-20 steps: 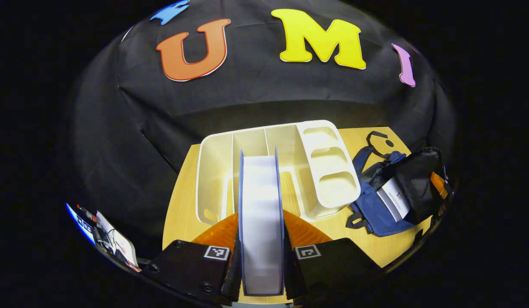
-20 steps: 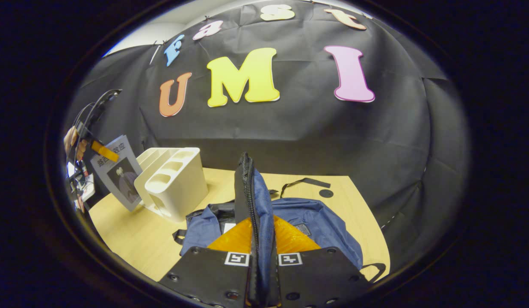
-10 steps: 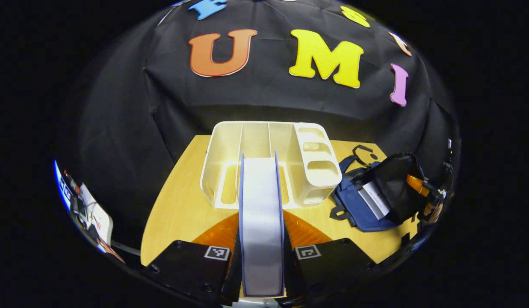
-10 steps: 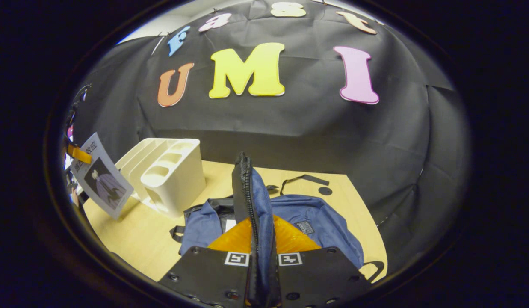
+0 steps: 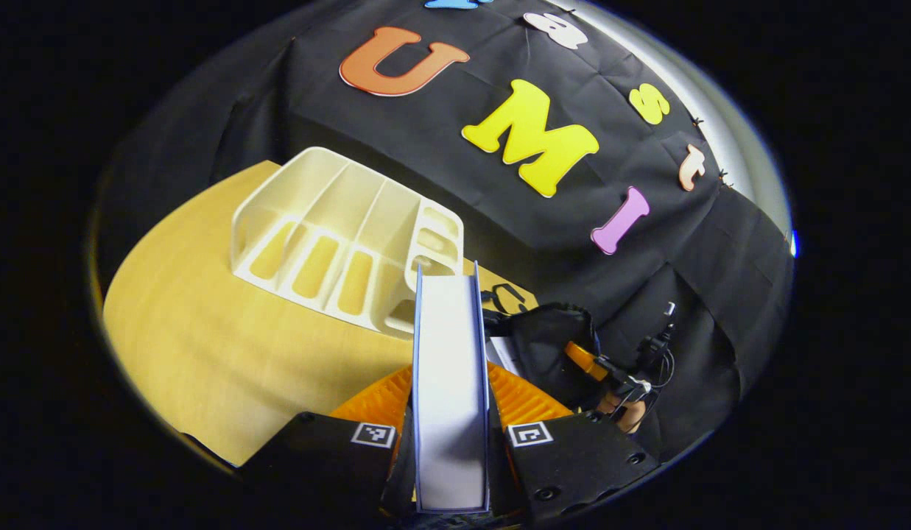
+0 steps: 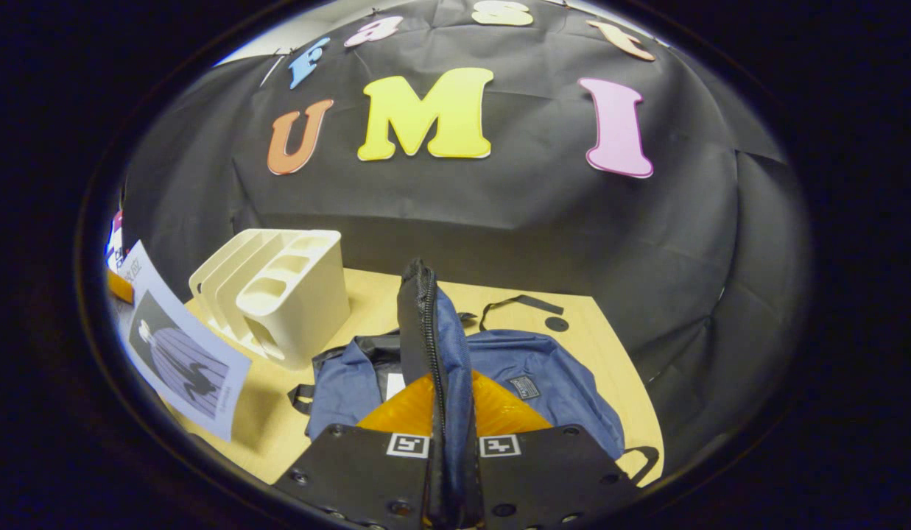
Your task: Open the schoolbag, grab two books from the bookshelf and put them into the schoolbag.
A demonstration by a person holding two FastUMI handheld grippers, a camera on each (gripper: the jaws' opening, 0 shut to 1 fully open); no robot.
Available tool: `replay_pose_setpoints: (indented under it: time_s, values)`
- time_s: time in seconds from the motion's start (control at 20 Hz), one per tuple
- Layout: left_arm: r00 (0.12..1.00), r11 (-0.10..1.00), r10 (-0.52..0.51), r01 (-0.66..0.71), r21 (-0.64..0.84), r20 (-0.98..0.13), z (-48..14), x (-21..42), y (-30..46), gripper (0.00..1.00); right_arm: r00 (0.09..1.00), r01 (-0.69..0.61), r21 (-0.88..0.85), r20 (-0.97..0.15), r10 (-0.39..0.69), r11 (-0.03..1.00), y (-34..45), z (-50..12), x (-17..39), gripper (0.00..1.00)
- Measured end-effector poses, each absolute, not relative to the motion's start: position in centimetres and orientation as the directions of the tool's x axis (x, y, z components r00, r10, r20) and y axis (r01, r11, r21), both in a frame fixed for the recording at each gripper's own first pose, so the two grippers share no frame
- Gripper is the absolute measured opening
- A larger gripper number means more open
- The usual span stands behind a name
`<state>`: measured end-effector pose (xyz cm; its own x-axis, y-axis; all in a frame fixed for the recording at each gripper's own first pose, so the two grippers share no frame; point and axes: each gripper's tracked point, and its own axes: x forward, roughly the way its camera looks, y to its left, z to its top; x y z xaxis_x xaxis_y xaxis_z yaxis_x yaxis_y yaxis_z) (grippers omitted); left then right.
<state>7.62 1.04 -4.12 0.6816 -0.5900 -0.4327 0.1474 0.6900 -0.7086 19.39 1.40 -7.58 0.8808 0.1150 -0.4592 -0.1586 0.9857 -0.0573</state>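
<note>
My left gripper (image 5: pixel 451 394) is shut on a thick book (image 5: pixel 448 324), seen edge-on with pale pages and a blue cover. Past its far end lies the schoolbag (image 5: pixel 547 342), with a white book (image 5: pixel 505 355) inside. The white bookshelf (image 5: pixel 337 235) stands on the table to the left, its slots bare. My right gripper (image 6: pixel 449 401) is shut on the schoolbag's zipped flap (image 6: pixel 426 316), which it holds upright over the blue schoolbag (image 6: pixel 543 375). In the right gripper view the held book's cover (image 6: pixel 179 364) shows at the left, beside the bookshelf (image 6: pixel 278 291).
The wooden table (image 5: pixel 205 346) reaches left of the bookshelf. A black strap (image 6: pixel 521 303) lies on the table behind the bag. In the left gripper view a hand holds the right gripper (image 5: pixel 617 383) at the bag's far side.
My left gripper has swung right with the book, from facing the bookshelf to pointing at the schoolbag. In the right gripper view the book has come lower and nearer. The flap stays held up.
</note>
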Motion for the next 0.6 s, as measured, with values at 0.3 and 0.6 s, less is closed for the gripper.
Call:
replay_pose_setpoints:
  time_s: [0.3,0.6]
  values:
    - [0.676,0.554,-0.648,0.101,-0.826,-0.352,-5.9,9.7,-3.0,0.41,0.891,-0.140,-0.090,-0.446,0.086,0.986,0.8,-6.4,19.0,0.10]
    - [0.695,0.381,-0.658,-0.023,-0.924,-0.289,-7.7,13.4,-7.8,0.41,0.913,-0.120,-0.138,-0.405,0.054,0.983,-0.2,-3.9,18.4,0.10]
